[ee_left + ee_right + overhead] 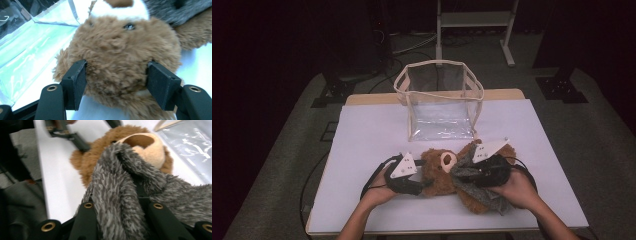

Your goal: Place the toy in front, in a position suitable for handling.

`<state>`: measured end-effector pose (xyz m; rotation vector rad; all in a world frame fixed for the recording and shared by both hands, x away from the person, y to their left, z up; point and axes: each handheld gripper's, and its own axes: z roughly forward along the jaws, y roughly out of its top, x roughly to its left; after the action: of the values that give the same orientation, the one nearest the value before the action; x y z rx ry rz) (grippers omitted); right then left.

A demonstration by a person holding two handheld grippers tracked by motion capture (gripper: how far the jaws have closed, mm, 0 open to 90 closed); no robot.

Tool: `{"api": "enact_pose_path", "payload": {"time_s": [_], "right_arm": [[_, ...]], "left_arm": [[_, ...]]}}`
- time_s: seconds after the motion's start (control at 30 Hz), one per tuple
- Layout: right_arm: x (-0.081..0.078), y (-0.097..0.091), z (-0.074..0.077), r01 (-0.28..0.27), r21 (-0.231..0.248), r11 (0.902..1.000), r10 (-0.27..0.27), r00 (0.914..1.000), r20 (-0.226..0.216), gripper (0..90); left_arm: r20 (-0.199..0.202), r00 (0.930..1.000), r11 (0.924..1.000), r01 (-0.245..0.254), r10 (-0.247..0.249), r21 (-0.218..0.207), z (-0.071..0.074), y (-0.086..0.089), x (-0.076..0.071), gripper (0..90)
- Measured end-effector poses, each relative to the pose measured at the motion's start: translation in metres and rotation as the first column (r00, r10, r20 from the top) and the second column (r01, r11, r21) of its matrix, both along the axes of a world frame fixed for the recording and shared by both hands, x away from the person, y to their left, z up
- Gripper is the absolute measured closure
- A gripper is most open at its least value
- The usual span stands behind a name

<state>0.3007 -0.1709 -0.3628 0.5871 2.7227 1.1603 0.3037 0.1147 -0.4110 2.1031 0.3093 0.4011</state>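
Bear (439, 172): plush, shaggy tan-brown pile, rounded head with a cream muzzle and a brown nose; it is lying on its back near the front edge of the table, head toward the person's left.

Scarf (472, 172): grey mottled faux fur, long soft nap, draping across the bear's neck and body and trailing down toward the table edge.

Bag (439, 100): clear plastic, boxy, cream fabric trim along its edges and rim, mouth open upward; it is standing upright just behind the bear.

Left gripper (418, 188): black, with a grey three-cornered plate on top, lying low and pointing toward the bear's head. In the left gripper view its jaws are pressing into the fur on either side of the head, partly closed and gripping it.

Right gripper (464, 175): black, similar plate, lying level over the bear's body. In the right gripper view the scarf is bunching thickly between its jaws, which are closing on the cloth and holding it.

Hands: both are coming in from the bottom edge, wrapping the gripper bodies.

Table (367, 130): white, matt top with a pale wood edge at the back. Grey carpet is lying around it; the room beyond is dark.
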Motion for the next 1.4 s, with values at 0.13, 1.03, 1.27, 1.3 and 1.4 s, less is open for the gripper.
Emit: {"api": "enact_pose_path", "payload": {"time_s": [0.13, 1.03, 1.27, 1.3, 1.4], "right_arm": [[0.018, -0.001, 0.001, 0.050, 0.025, 0.9984, -0.050, 0.9986, 0.013, 71.0], [0.005, 0.016, 0.005, -0.031, -0.034, 0.9989, 0.032, 0.9993, 0.019, 70.9], [0.014, 0.049, 0.016, -0.080, -0.022, 0.9966, 0.081, 0.9953, 0.052, 71.0], [0.016, 0.054, 0.016, -0.086, -0.026, 0.9960, 0.087, 0.9949, 0.052, 71.0], [0.019, 0.062, 0.012, -0.092, -0.049, 0.9945, 0.095, 0.9934, 0.064, 71.0]], "left_arm": [[-0.001, 1.0000, 1.0000, 0.007, -0.007, -0.003, 0.002, 0.004, 0.000, 38.1], [-0.012, 0.9997, 0.9998, -0.019, 0.019, -0.010, -0.003, -0.001, 0.005, 43.6], [-0.016, 0.9999, 1.0000, -0.005, 0.005, -0.008, -0.005, -0.003, 0.004, 43.6], [-0.016, 0.9999, 1.0000, -0.003, 0.003, -0.005, -0.005, -0.002, 0.004, 43.1], [-0.026, 0.9997, 1.0000, 0.003, -0.003, -0.004, -0.003, 0.003, 0.005, 40.1]]}}
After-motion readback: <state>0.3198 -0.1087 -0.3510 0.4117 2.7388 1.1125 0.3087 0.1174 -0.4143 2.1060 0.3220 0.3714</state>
